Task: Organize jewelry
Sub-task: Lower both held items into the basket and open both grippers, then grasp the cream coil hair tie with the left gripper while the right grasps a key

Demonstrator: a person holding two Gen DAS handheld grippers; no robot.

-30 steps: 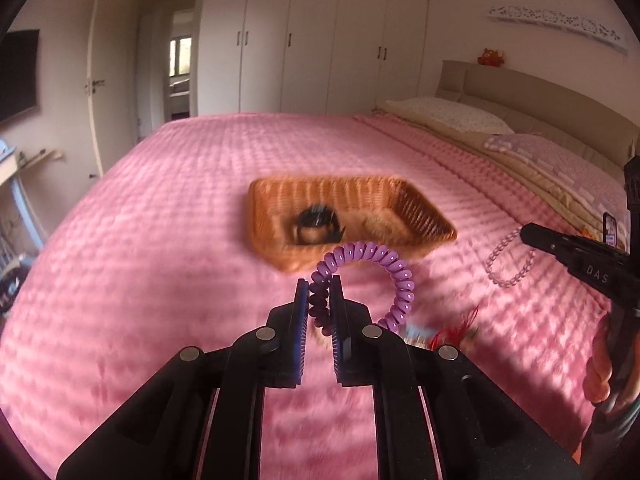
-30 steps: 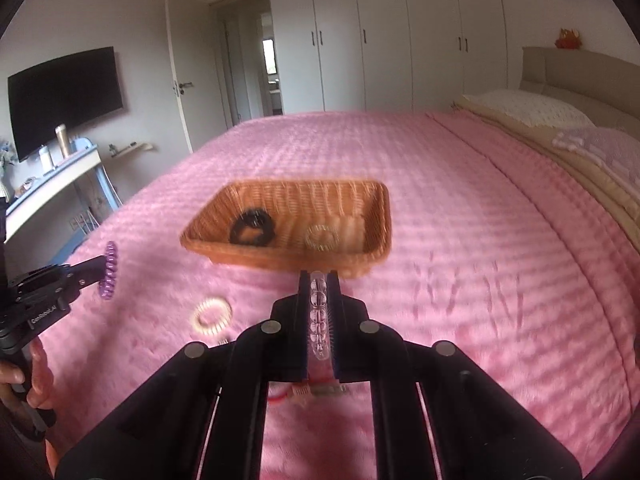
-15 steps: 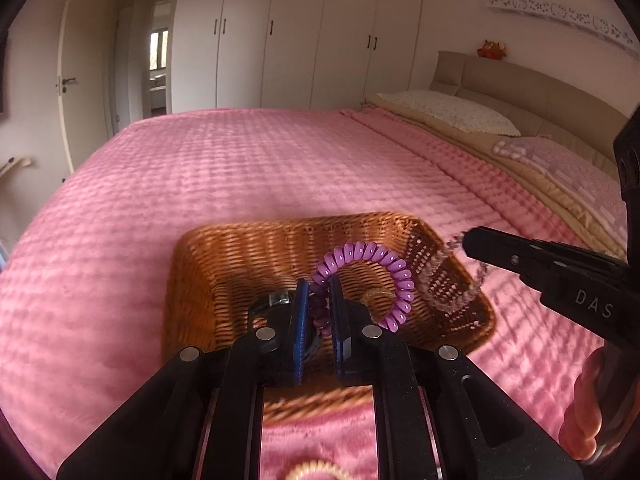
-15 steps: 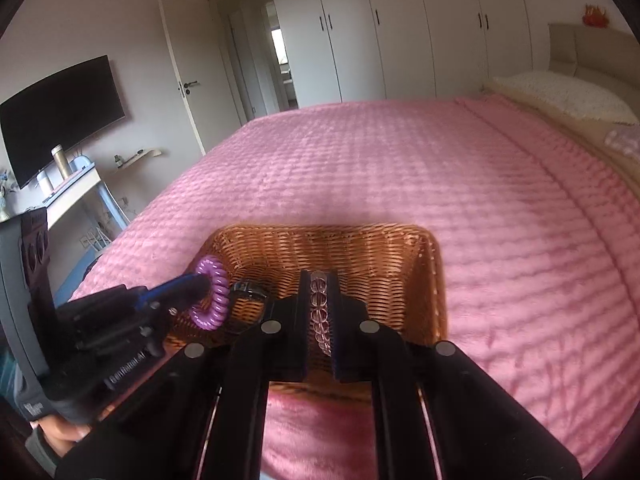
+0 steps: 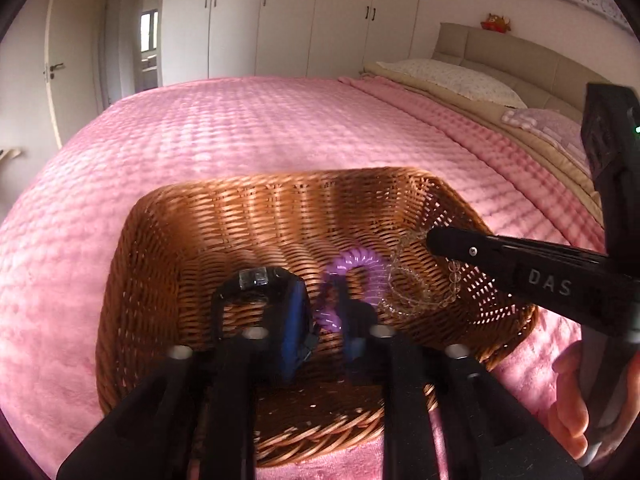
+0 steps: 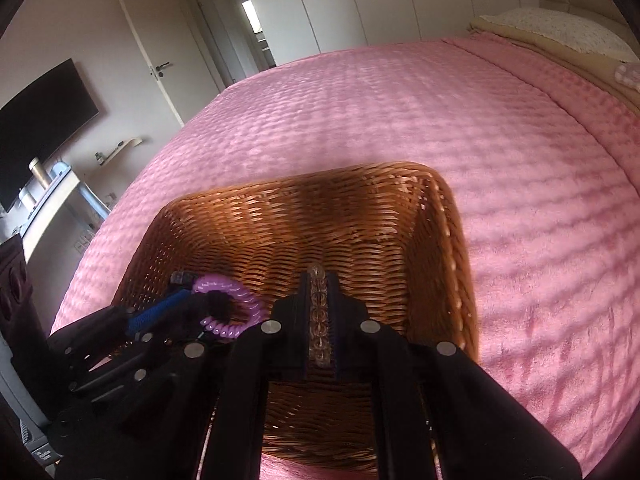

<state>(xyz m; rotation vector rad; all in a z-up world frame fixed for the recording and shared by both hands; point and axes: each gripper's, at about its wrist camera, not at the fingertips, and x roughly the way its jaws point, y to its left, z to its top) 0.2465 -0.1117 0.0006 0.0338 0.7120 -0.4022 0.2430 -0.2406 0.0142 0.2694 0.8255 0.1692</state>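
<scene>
Pink bedspread across most of the frame. Wicker basket low at centre. Left gripper at bottom centre over the basket, jaws opening, purple coil bracelet between them, not pressed. Right gripper clamped on clear bead bracelet, bottom centre.

bed | covered by pink quilted blanket | wicker basket resting directly on blanket, right under and ahead of both claws | pillows at headboard end, far ahead-right of left claw
</scene>
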